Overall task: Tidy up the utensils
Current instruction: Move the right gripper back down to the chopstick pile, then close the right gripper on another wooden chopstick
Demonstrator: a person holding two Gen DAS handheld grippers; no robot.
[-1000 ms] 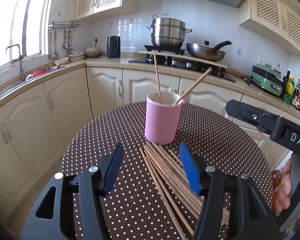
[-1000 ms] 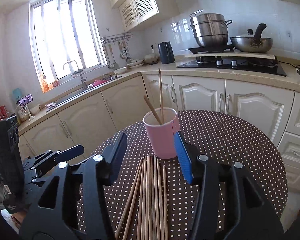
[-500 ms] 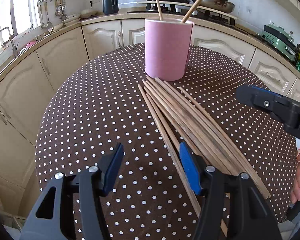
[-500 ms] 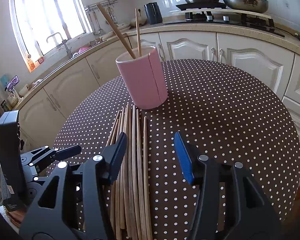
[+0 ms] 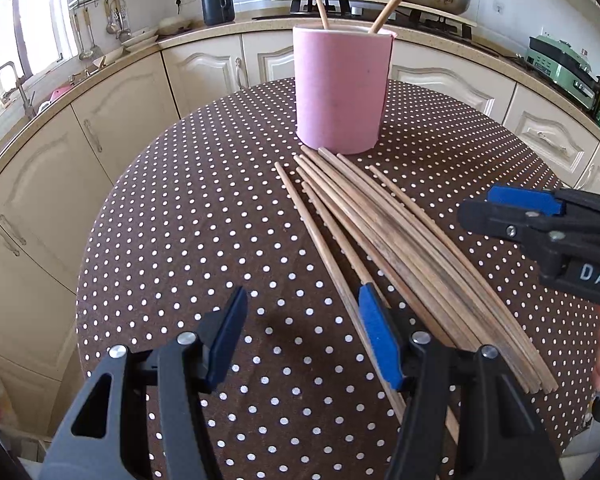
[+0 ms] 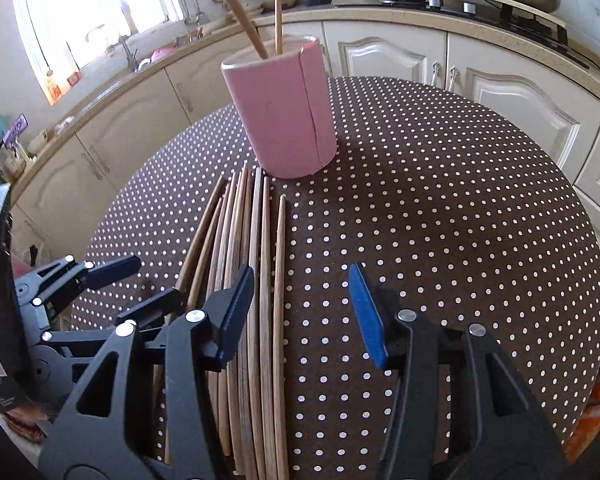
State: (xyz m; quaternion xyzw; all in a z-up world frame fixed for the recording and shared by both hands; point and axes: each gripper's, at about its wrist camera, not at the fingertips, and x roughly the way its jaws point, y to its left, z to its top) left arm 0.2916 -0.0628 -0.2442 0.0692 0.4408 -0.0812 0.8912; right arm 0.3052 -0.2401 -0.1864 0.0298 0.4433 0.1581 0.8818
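Both grippers gape empty: left gripper [image 5: 302, 336] just beside the loose wooden chopsticks [image 5: 384, 236], right gripper [image 6: 300, 312] seemingly over them, pink cylindrical holder [image 6: 282, 114] ahead of its fingers.

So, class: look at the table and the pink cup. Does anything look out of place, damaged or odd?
Yes. Most chopsticks lie loose on the dotted tablecloth in front of the pink cup, while only two stand inside it. The cup also shows a line running down its side; whether that is a seam or a crack I cannot tell.
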